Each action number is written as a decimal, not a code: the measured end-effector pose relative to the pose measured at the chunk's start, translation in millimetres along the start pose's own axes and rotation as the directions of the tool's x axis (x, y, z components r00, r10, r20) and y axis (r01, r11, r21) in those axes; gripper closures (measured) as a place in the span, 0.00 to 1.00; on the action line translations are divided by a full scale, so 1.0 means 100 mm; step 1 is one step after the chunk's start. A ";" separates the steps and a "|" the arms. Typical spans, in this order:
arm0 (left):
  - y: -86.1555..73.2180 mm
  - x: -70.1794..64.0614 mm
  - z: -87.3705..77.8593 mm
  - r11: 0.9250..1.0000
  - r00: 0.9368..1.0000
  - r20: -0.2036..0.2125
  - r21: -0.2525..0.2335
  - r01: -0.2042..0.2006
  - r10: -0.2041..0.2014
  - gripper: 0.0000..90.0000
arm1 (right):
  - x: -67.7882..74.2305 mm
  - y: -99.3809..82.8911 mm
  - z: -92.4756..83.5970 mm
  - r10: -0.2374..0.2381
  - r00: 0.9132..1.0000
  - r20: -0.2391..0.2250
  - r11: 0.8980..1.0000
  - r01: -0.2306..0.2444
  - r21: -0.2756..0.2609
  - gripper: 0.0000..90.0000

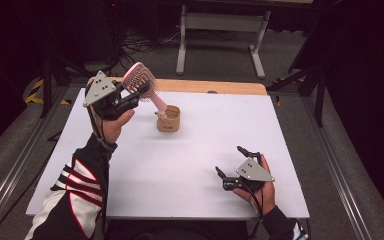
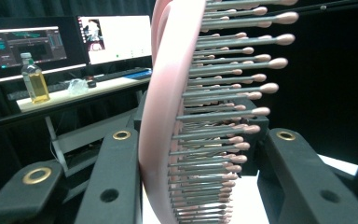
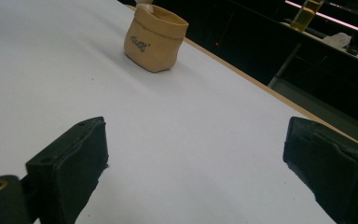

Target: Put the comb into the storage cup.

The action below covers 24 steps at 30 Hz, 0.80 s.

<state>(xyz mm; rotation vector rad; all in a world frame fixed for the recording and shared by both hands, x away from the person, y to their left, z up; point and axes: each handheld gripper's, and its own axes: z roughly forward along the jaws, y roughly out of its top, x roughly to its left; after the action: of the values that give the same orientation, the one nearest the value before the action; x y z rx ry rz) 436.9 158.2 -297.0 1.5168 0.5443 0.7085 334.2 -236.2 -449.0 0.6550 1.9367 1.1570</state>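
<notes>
My left gripper (image 1: 140,90) is shut on the head of a pink hairbrush (image 1: 140,79), raised above the table's back left. In the left gripper view the brush (image 2: 168,116) stands between both jaws, bristles facing right. Its handle slants down to the mouth of a small tan pouch (image 1: 168,119); whether the tip is inside I cannot tell. My right gripper (image 1: 230,161) rests near the front right of the white table (image 1: 205,130), open with nothing between its jaws. The right gripper view looks past the right gripper (image 3: 198,128) toward the pouch (image 3: 154,39).
A wooden strip (image 1: 215,87) borders the table's far edge. A white metal stand (image 1: 220,30) is on the floor behind it. A desk with monitors (image 2: 114,37) and a bottle of yellow liquid (image 2: 35,79) lies beyond the brush.
</notes>
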 end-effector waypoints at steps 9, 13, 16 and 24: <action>-0.07 -0.03 0.28 0.999 1.000 0.015 0.028 0.021 -0.022 0.70 | 0.00 0.00 0.00 0.002 1.000 -0.001 1.000 -0.002 0.003 0.08; -0.11 -0.04 0.36 0.998 1.000 0.017 0.050 0.026 -0.026 0.70 | 0.00 0.00 0.00 0.002 1.000 -0.002 1.000 -0.002 0.004 0.08; -0.15 -0.04 0.42 0.998 0.999 0.022 0.057 0.041 -0.042 0.70 | 0.00 0.00 0.00 0.000 1.000 -0.002 1.000 0.000 0.004 0.08; -0.24 -0.05 0.53 0.995 0.999 0.022 0.094 0.046 -0.048 0.70 | 0.00 0.00 0.00 -0.001 1.000 -0.005 1.000 0.001 0.006 0.08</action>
<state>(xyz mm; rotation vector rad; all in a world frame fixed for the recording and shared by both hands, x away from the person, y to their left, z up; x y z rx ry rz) 473.6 119.8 -320.7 1.5924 0.5998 0.6353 334.0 -236.4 -449.1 0.6546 1.9446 1.1535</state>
